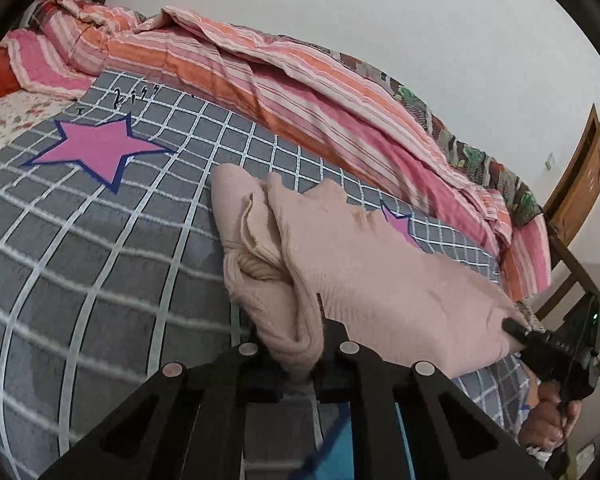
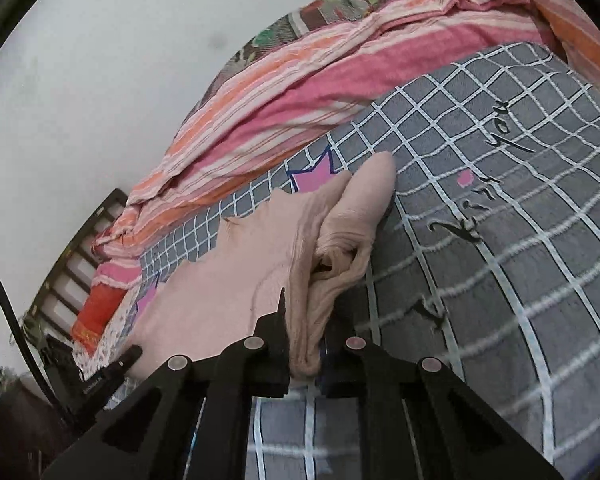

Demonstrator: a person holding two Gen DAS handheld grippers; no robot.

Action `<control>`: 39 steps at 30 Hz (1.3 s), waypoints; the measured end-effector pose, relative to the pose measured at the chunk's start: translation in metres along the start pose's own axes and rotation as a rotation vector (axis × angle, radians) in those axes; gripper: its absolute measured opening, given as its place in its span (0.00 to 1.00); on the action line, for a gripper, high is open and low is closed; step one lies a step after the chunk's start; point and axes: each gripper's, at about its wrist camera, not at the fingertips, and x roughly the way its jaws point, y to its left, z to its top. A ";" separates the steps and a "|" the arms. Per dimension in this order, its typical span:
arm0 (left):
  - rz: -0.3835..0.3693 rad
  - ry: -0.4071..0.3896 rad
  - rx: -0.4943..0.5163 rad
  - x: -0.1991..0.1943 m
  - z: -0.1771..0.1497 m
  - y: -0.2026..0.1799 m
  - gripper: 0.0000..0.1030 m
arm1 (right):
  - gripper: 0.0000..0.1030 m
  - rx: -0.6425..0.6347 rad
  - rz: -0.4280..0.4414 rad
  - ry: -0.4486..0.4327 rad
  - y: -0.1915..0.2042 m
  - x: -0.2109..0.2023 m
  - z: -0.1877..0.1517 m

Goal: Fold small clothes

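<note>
A small beige-pink knitted garment lies stretched over the grey checked blanket. My left gripper is shut on one bunched edge of it. My right gripper shows at the far right of the left wrist view, shut on the opposite edge. In the right wrist view the same garment runs left from my right gripper, which pinches a bunched hem; my left gripper holds the far end at lower left. The cloth is pulled fairly taut between them, with a folded flap at the top.
A rumpled pink and orange striped quilt lies along the far side of the bed by the white wall. Pink stars and black lettering mark the blanket. A wooden footboard stands at the right; a dark slatted headboard at the left.
</note>
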 end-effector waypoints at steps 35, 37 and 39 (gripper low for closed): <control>0.032 -0.033 -0.167 0.012 0.046 0.040 0.55 | 0.36 -0.446 -0.323 0.234 0.136 0.145 -0.016; 0.048 -0.026 -0.146 0.015 0.048 0.039 0.55 | 0.33 -0.446 -0.343 0.268 0.138 0.159 -0.006; 0.051 -0.020 -0.134 0.017 0.050 0.040 0.55 | 0.31 -0.442 -0.362 0.305 0.140 0.174 0.004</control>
